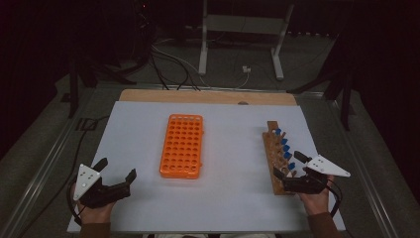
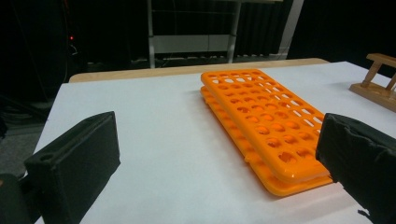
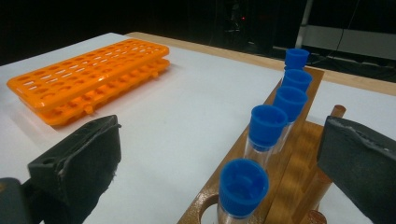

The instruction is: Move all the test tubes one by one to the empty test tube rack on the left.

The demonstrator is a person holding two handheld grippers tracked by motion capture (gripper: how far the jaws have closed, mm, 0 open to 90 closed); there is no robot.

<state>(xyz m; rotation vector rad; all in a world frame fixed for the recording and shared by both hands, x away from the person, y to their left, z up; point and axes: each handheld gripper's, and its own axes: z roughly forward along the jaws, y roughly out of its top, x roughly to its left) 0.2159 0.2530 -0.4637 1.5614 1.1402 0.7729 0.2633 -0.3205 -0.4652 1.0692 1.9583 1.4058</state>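
An orange tube rack [image 1: 182, 146] with many empty holes lies in the middle of the white table [image 1: 228, 124]. A wooden rack [image 1: 276, 158] at the right holds several tubes with blue caps [image 1: 286, 148] in a row. My left gripper [image 1: 116, 169] rests near the table's front left corner, jaws open and empty, pointed toward the orange rack [image 2: 261, 121]. At the near end of the wooden rack my right gripper [image 1: 288, 164] stands open, one jaw on each side of the rack; the closest blue-capped tube [image 3: 243, 186] sits just ahead of it, untouched.
The table's wooden far edge [image 1: 208, 96] shows beyond the white sheet. Behind it on the dark floor are a metal stand [image 1: 242, 34] and loose cables [image 1: 168, 64]. Bare white surface [image 1: 233, 148] lies between the two racks.
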